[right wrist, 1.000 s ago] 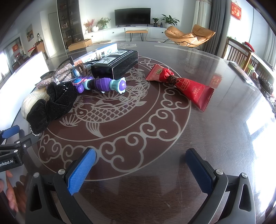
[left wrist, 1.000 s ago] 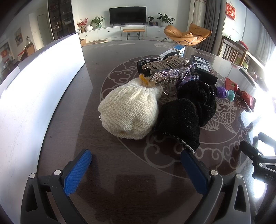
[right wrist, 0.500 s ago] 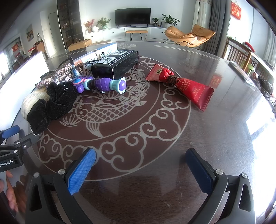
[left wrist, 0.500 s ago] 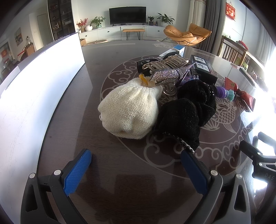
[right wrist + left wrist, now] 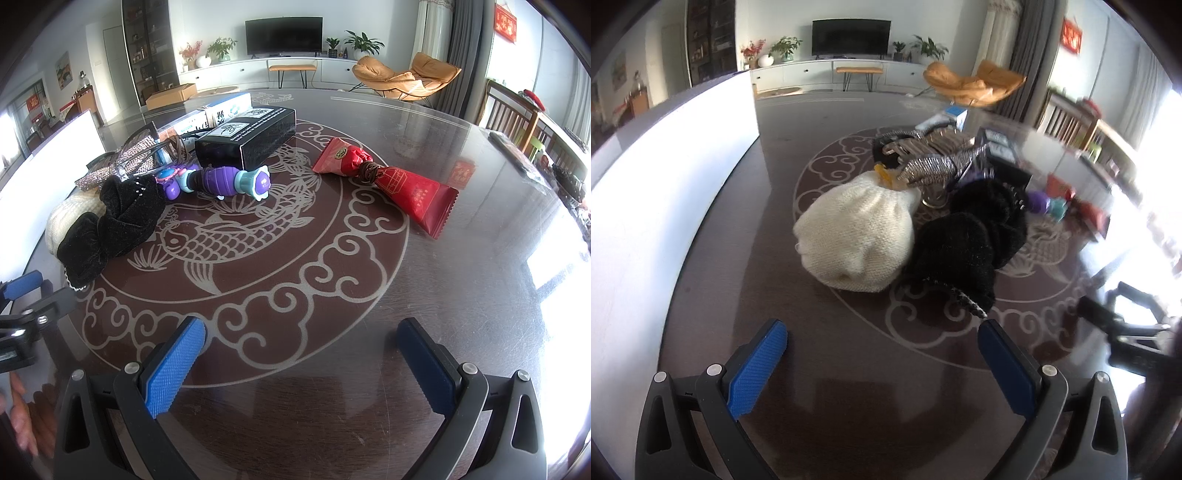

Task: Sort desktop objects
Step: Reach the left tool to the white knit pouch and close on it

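Observation:
A cream knitted pouch (image 5: 857, 236) and a black velvet scrunchie (image 5: 967, 236) lie ahead of my open, empty left gripper (image 5: 882, 350). A rhinestone hair clip (image 5: 934, 162) sits behind them. In the right wrist view the scrunchie (image 5: 110, 225), a purple and teal toy (image 5: 221, 181), a black box (image 5: 247, 136) and a red snack packet (image 5: 391, 181) lie on the table. My right gripper (image 5: 301, 354) is open and empty, well short of them.
A white box wall (image 5: 665, 184) stands along the left. The dark table (image 5: 461, 295) has a fish pattern. Blue-white boxes (image 5: 218, 110) lie behind the black box. The left gripper shows at the left edge of the right wrist view (image 5: 22, 306).
The left wrist view has shifted slightly and is blurred at the right, so the left gripper is moving a little. The right gripper and the objects have not moved.

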The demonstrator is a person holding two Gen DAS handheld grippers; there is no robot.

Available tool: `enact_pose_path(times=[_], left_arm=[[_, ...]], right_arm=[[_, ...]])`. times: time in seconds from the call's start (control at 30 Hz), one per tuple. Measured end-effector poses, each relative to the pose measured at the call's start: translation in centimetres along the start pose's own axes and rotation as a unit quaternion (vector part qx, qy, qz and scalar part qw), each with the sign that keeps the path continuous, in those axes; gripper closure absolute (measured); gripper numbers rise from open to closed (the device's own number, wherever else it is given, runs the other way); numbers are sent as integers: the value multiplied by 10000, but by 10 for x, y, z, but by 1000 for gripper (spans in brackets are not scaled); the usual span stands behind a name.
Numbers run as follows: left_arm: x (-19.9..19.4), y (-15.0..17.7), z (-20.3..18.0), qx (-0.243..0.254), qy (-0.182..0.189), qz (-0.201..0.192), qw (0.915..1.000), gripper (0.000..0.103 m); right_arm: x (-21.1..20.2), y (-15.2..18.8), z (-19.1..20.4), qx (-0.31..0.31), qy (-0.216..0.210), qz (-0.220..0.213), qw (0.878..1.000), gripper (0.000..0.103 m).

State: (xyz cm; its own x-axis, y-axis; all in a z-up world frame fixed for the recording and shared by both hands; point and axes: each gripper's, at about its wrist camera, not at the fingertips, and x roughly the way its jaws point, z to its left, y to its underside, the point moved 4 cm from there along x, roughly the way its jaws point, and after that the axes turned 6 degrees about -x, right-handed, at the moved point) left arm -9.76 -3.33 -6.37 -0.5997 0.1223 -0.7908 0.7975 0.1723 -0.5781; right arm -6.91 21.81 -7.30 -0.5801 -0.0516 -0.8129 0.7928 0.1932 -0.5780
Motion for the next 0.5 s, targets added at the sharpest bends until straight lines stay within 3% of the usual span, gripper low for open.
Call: enact_pose_path(times=[0.1, 0.23, 0.33, 0.5], left_arm=[[-22, -13, 16, -193, -236, -519, 9982, 0], [-20, -50, 10, 85, -376, -611, 9974, 0], [11, -73, -2, 426, -426, -242, 9979, 0], [57, -71, -8, 684, -278, 388, 9965, 0]], right_arm=[[0, 0, 0, 1, 0, 0, 10000, 0], [0, 0, 0, 0, 0, 0, 10000, 0], [0, 0, 0, 0, 0, 0, 10000, 0], [0, 0, 0, 1, 0, 0, 10000, 0]])
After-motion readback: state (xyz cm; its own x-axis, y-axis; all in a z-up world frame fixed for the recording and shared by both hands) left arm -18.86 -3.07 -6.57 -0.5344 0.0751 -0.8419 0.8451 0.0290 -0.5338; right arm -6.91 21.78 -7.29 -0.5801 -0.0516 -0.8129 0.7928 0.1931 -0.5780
